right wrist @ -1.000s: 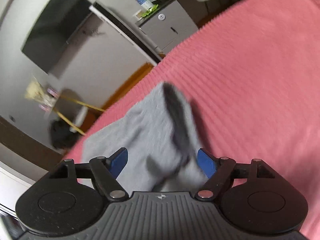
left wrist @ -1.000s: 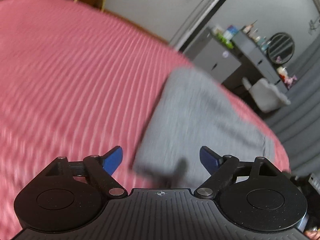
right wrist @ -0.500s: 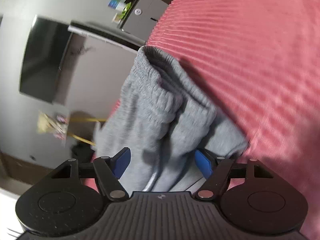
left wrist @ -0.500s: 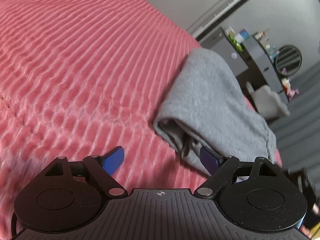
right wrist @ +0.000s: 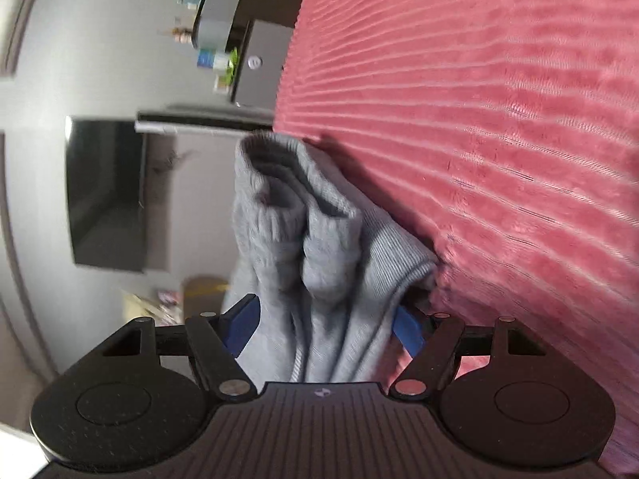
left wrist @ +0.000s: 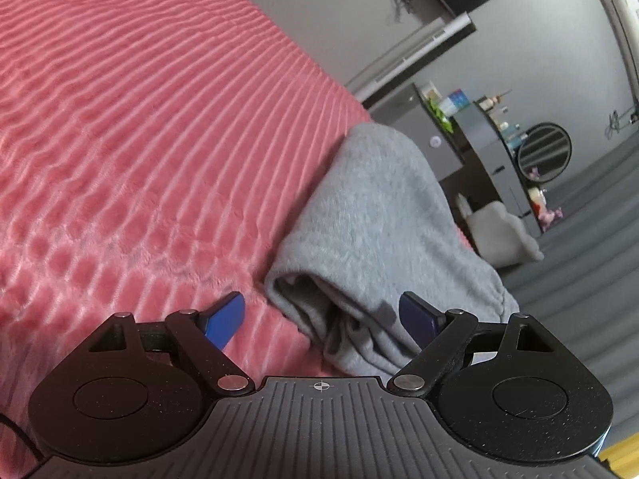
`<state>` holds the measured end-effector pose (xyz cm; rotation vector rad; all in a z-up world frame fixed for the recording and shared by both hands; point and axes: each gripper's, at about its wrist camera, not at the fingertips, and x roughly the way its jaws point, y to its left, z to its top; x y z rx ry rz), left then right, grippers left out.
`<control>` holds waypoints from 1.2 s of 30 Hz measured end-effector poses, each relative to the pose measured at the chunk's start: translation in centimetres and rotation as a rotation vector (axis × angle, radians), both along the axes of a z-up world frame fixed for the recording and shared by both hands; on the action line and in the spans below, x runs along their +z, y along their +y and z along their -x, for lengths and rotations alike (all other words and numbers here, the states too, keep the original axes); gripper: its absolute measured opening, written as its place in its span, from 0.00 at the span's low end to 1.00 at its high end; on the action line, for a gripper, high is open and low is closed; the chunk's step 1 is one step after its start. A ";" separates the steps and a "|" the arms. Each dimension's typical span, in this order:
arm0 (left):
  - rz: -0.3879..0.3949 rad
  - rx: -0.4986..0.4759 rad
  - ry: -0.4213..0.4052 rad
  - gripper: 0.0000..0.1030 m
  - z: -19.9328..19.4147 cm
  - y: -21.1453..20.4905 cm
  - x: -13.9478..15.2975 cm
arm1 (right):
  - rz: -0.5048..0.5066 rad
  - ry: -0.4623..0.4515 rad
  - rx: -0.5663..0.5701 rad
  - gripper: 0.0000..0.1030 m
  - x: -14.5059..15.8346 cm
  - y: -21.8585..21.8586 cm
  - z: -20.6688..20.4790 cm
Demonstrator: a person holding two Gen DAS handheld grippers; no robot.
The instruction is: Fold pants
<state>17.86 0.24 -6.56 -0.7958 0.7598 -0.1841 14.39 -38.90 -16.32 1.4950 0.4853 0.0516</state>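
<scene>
- Grey pants (left wrist: 383, 215), one pair, lie folded in a bundle on the pink ribbed bed (left wrist: 139, 127).
- Left gripper (left wrist: 321, 317): fingers spread wide, bundle's edge between them, gripping nothing.
- Right gripper (right wrist: 325, 325): fingers parted around the pants' cloth; whether they pinch it I cannot tell.

Folded grey pants (left wrist: 383, 215) on pink ribbed blanket (left wrist: 139, 119) — left tongs (left wrist: 321, 317) spread, seemingly not gripping

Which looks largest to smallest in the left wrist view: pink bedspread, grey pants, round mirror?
1. Pink bedspread
2. Grey pants
3. Round mirror, though it stands farther from the camera, so its true size is unsure.
</scene>
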 end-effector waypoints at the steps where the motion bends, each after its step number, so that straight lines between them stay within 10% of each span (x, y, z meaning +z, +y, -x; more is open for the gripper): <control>1: 0.012 0.009 0.002 0.86 -0.1 0.3 -0.1 | -0.018 -0.020 -0.006 0.71 -0.3 -0.1 -0.1; 14: 0.217 -0.060 -0.005 0.87 -0.4 1.8 -0.2 | 0.156 0.018 -0.030 0.64 0.0 -0.3 -0.4; 18: 0.171 -0.053 -0.019 0.88 -1.2 0.9 0.1 | 0.264 0.015 0.015 0.64 1.1 0.6 -0.5; 30: 0.194 -0.019 0.011 0.88 -3.2 0.3 -1.8 | 0.309 0.014 0.022 0.93 3.0 2.3 -3.1; 36: 0.218 -0.006 -0.025 0.73 -3.1 0.9 -1.7 | 0.510 0.171 -0.015 0.50 4.5 4.4 -4.7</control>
